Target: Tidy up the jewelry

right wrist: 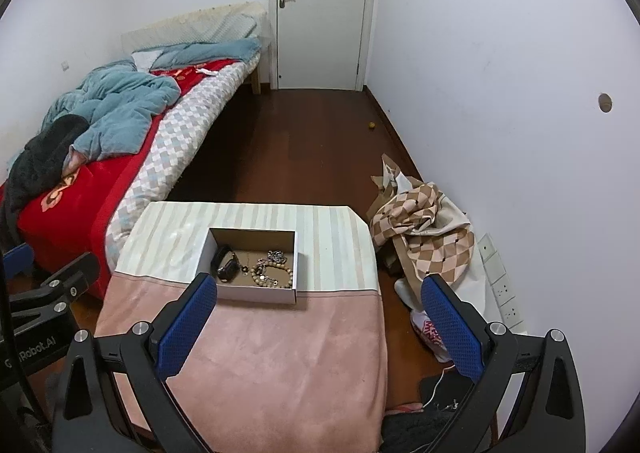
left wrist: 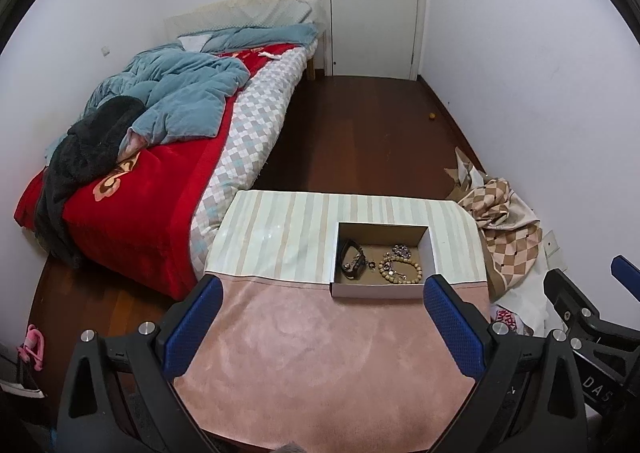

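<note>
1. At the far left, beyond the tabletop, stands a bed (left wrist: 168, 157) with a red blanket (left wrist: 136, 205) and a rumpled blue quilt (left wrist: 184, 93); it plays no part in the job.
2. The left gripper (left wrist: 322, 329) hovers over the pink near half of the tabletop (left wrist: 320, 365), jaws spread wide and holding nothing.
3. An open cardboard box (left wrist: 382, 289) sits on the striped cloth (left wrist: 280, 237), right of the tabletop's centre, its near wall at the seam where striped meets pink.
4. Inside the box, from its left wall: a dark strapped watch (left wrist: 352, 259), then a wooden bead bracelet (left wrist: 402, 271) toward the near right corner, with a silvery chain (left wrist: 400, 251) behind it. The pieces lie close together, some touching.
5. The right gripper (right wrist: 320, 329) hangs over the tabletop's near right edge, jaws equally wide and empty.
6. Off the right edge, a checked cloth (right wrist: 420, 233) lies heaped on the floor.
7. Judgement: all the jewelry visible is already in the box and none lies loose on the tabletop. Gathering looks done; at most, separating the tangled pieces remains.
</note>
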